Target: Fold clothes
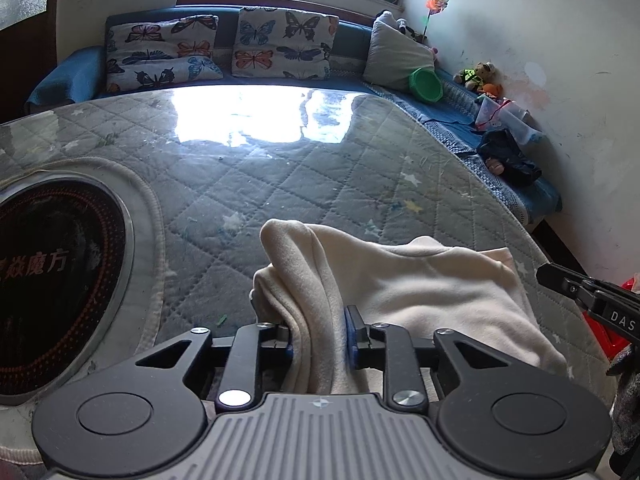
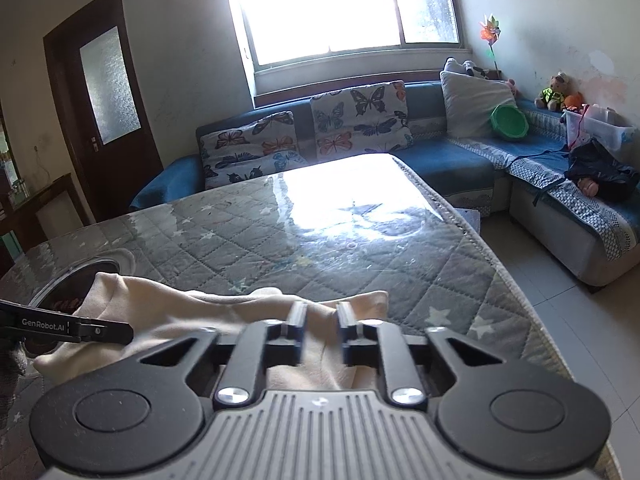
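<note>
Left wrist view: my left tongs [image 1: 320, 334] sit at six o'clock, low in the frame, and their two blue-padded fingers are clamped on a thick bunched fold of a cream garment [image 1: 420, 288]. The cloth rises between the fingers and spreads toward three o'clock, lying on a quilted grey table cover [image 1: 280, 176] printed with pale stars. At nine o'clock a round black cooktop [image 1: 56, 272] with red dots is set into the table, well apart from the cloth. At three o'clock the black tip of my right tongs [image 1: 592, 300] reaches in just beside the garment's right edge. At twelve o'clock, butterfly cushions [image 1: 224, 48] lean on a blue sofa [image 1: 452, 100] under a window. A green bowl [image 1: 426, 84] and a small teddy bear [image 1: 478, 76] rest on the sofa near two o'clock.

Right wrist view: my right tongs [image 2: 320, 318] sit at six o'clock with a narrow gap between the two black fingers, hovering over the garment [image 2: 168, 304]; I cannot tell whether they pinch any cloth. The garment lies crumpled from nine o'clock to the centre, at the table's near edge. At nine o'clock the side of my left tongs [image 2: 80, 330] crosses the cloth. A dark door [image 2: 104, 92] stands at ten o'clock, and a bright window [image 2: 320, 8] at twelve.
</note>
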Motion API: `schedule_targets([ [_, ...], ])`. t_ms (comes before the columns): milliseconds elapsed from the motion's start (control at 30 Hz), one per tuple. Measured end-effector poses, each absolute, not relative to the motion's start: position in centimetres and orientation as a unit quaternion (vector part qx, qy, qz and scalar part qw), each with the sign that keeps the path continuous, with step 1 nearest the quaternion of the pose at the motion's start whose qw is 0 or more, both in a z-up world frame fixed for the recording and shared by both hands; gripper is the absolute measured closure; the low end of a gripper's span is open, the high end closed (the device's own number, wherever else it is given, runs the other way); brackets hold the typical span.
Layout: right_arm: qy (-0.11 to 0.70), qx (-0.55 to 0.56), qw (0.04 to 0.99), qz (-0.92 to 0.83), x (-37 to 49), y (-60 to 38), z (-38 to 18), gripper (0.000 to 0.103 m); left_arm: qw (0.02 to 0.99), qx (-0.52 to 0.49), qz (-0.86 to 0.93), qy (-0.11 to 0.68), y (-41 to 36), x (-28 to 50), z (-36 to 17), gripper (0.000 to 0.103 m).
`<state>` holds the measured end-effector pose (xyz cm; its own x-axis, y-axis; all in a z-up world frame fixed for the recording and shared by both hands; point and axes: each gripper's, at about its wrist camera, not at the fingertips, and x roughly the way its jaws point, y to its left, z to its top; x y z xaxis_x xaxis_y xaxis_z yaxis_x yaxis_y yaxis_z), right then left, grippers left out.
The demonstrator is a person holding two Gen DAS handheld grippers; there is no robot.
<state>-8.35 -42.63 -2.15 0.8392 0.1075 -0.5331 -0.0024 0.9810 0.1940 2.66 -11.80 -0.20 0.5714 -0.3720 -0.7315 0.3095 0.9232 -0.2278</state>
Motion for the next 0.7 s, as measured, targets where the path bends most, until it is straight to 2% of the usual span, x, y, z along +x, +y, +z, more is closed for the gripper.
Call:
schedule_targets([
  [67, 0.284, 0.091, 0.954, 0.032, -8.3, -42.3, -2.3, 0.074, 0.886, -0.036, -0.188, 0.422, -11.6, 2.7, -0.3, 0.064],
  [200, 0.287, 0.088, 0.953, 0.039, -8.3, -41.7, -2.7, 0.064, 0.886, -0.035, -0.182, 0.426, -11.3, 2.7, -0.7, 0.06],
  [267, 0.288, 0.086, 0.953, 0.042, -8.3, -41.4, -2.8, 0.055, 0.886, -0.035, -0.179, 0.426, -11.1, 2.7, -0.9, 0.057],
  [367, 0.291, 0.084, 0.952, 0.047, -8.3, -41.0, -3.1, 0.046, 0.886, -0.036, -0.175, 0.428, -10.8, 2.7, -1.2, 0.052],
  [400, 0.291, 0.083, 0.952, 0.049, -8.3, -40.9, -3.2, 0.044, 0.886, -0.036, -0.174, 0.428, -10.7, 2.7, -1.3, 0.051],
  [467, 0.294, 0.075, 0.951, 0.05, -8.3, -40.3, -3.4, 0.029, 0.886, -0.038, -0.171, 0.429, -10.5, 2.7, -1.4, 0.048],
  [700, 0.298, 0.049, 0.951, 0.06, -8.0, -38.2, -3.8, 0.007, 0.887, -0.046, -0.168, 0.427, -9.8, 2.6, -1.2, 0.044],
])
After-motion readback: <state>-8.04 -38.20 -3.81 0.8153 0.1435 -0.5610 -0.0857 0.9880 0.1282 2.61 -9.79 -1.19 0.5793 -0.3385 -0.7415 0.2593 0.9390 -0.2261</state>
